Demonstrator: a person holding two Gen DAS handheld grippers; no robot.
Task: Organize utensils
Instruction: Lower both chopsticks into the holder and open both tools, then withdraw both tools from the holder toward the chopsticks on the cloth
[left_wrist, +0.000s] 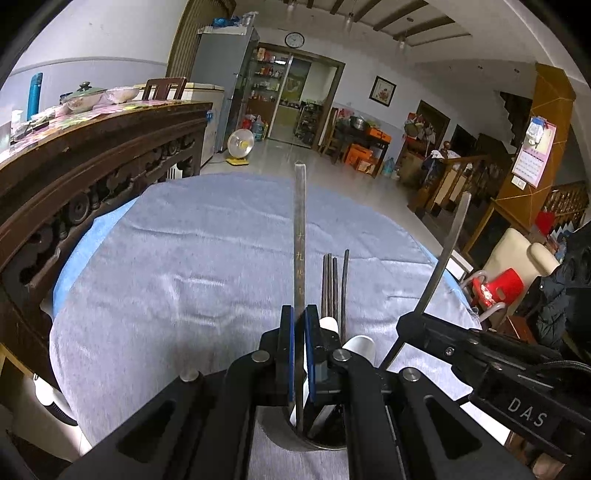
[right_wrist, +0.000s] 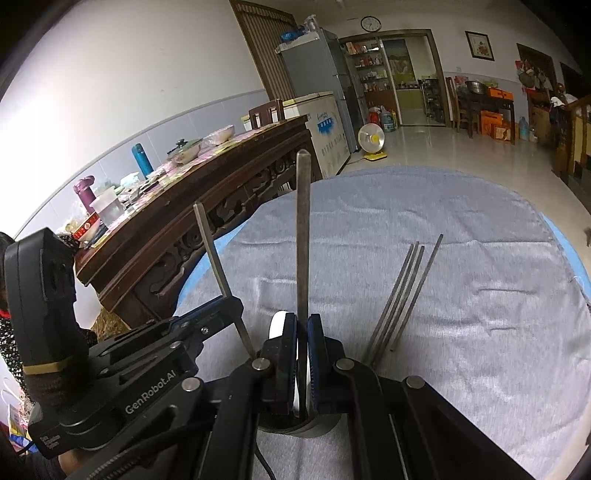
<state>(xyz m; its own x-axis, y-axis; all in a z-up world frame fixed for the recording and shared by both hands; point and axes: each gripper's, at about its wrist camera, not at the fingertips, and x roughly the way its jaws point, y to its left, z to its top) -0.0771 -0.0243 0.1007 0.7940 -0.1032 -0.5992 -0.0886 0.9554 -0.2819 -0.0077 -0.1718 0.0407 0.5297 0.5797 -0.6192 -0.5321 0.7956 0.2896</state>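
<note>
Each gripper holds one chopstick, both over a metal cup at the table's near edge. The left gripper (left_wrist: 299, 354) is clamped on the left chopstick (left_wrist: 299, 236), which stands upright between the blue pads, lower tip down inside the cup (left_wrist: 317, 441). The right gripper (right_wrist: 303, 354) is closed on the right chopstick (right_wrist: 303, 236) in the same way, tip going into the cup's mouth; from the left cam this stick (left_wrist: 445, 254) leans up to the right.

Already in the cup: four dark chopsticks (left_wrist: 334, 284), fanned a bit, tops sticking up past the grippers. From the right cam they lean right over the cloth (right_wrist: 402, 291). Something white (left_wrist: 360, 347) also sits in the cup, partly hidden by the fingers; can't tell what it is.

The cup stands on a grey cloth (left_wrist: 177, 258) covering the round table, w/ a blue layer showing at the cloth's left edge.

Just beside the table's left edge runs a carved dark wood sideboard (left_wrist: 92, 166) with bowls and a blue flask (left_wrist: 34, 94) on top. Further back: fridge (left_wrist: 225, 88), small fan (left_wrist: 241, 144) on the floor, wall clock (left_wrist: 294, 39).
</note>
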